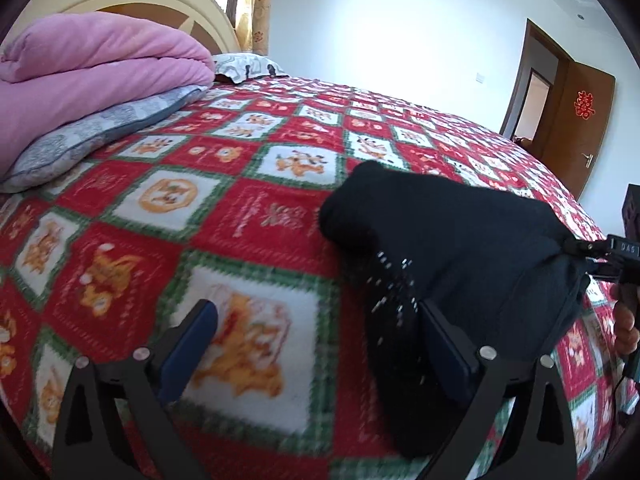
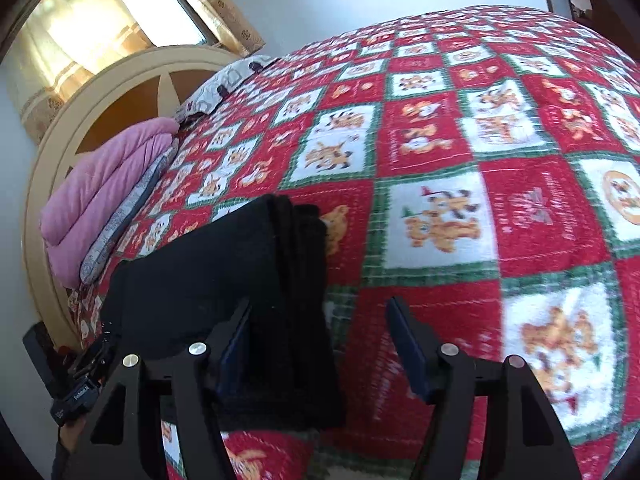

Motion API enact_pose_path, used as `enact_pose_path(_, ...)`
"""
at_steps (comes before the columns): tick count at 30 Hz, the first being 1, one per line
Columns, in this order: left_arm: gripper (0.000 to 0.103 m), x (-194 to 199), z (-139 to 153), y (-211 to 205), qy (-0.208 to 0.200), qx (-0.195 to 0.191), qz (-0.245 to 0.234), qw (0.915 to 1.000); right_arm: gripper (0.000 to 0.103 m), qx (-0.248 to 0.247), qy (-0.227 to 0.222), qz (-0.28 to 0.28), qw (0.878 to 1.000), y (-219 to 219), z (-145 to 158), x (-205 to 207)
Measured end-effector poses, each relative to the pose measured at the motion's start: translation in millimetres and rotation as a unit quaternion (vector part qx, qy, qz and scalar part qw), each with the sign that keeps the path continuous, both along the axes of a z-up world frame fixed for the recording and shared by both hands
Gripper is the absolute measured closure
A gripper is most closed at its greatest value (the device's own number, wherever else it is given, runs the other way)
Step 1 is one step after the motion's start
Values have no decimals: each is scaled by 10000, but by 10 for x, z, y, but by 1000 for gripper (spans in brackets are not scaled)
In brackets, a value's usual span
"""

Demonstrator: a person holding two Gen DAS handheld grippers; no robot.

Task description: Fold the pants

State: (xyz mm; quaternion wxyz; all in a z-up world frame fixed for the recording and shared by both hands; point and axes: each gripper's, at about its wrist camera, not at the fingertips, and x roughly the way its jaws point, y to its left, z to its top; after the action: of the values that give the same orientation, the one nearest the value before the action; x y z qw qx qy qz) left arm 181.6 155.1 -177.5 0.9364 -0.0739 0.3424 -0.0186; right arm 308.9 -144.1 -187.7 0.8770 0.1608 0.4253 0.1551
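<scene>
The black pants (image 1: 460, 248) lie folded in a thick bundle on the red, white and green patterned bedspread (image 1: 248, 216). My left gripper (image 1: 316, 320) is open just above the bedspread, and its right finger (image 1: 440, 348) sits against the bundle's near left edge. Only bedspread shows between its pads. In the right wrist view, the pants (image 2: 224, 264) show stacked layers along their right side. My right gripper (image 2: 320, 332) is open, with that layered edge lying between its jaws and the left finger (image 2: 236, 340) over the cloth. The right pad is clear of the cloth.
A folded pink quilt (image 1: 92, 72) on a grey pillow (image 1: 100, 132) lies by the cream headboard (image 2: 120, 92). A brown door (image 1: 576, 128) stands open at the far right. A hand (image 1: 626, 328) holds the right gripper's body (image 1: 618, 256) at the frame's edge.
</scene>
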Motion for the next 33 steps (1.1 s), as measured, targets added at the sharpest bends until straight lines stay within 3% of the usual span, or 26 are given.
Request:
enact_pose_path(7, 3, -173, 338, 2, -276, 699, 208, 9970, 36, -364, -442, -423, 9975, -153, 280, -373)
enact_pose_path(12, 3, -305, 611, -81, -585, 511, 158, 9968, 36, 111, -644, -659, 9957, -217, 485, -671)
enact_pose_path(21, 3, -585, 924, -271, -896, 413, 74, 9951, 36, 140, -1043, -524, 9931, 21, 812, -1247)
enact_pose_path(33, 3, -978, 1097, -516, -1120, 198, -122, 9934, 36, -638, -1678, -476, 9826, 238, 1136, -2011)
